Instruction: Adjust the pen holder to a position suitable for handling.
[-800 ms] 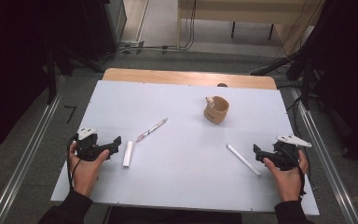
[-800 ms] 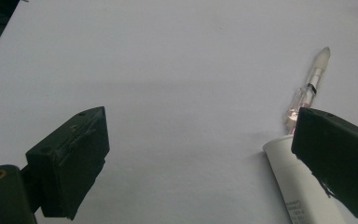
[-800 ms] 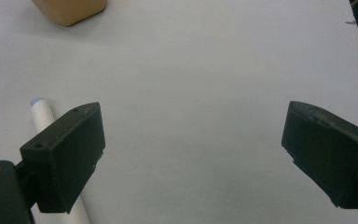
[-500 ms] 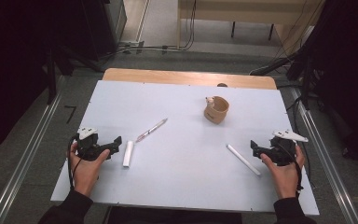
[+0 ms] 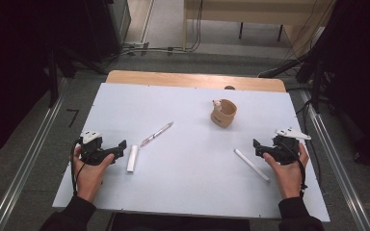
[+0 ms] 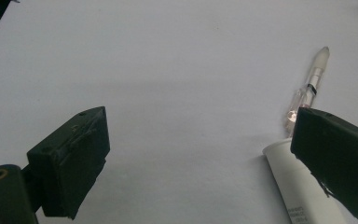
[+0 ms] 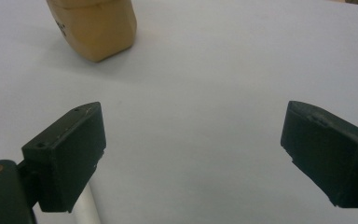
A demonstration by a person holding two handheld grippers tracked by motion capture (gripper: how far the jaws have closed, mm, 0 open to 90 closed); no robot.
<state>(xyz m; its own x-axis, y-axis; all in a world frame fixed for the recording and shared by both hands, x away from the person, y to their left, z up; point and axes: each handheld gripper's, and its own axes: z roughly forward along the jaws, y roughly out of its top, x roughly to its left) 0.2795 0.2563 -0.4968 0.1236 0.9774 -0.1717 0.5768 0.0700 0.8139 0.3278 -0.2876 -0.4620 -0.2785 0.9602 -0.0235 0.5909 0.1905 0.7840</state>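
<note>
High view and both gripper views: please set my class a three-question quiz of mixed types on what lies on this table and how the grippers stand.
1. True or false: the left gripper is closed on the short white plastic tube.
2. Which thing lies nearest the right gripper? A) the tan wooden cup B) the long white stick C) the slim clear pen with a white cap
3. Fill in: the pen lies on the pale grey table top, just beyond the far end of the ____.

Key
1. False: its jaws stand open and empty, the tube beside one jaw.
2. B
3. tube
</note>
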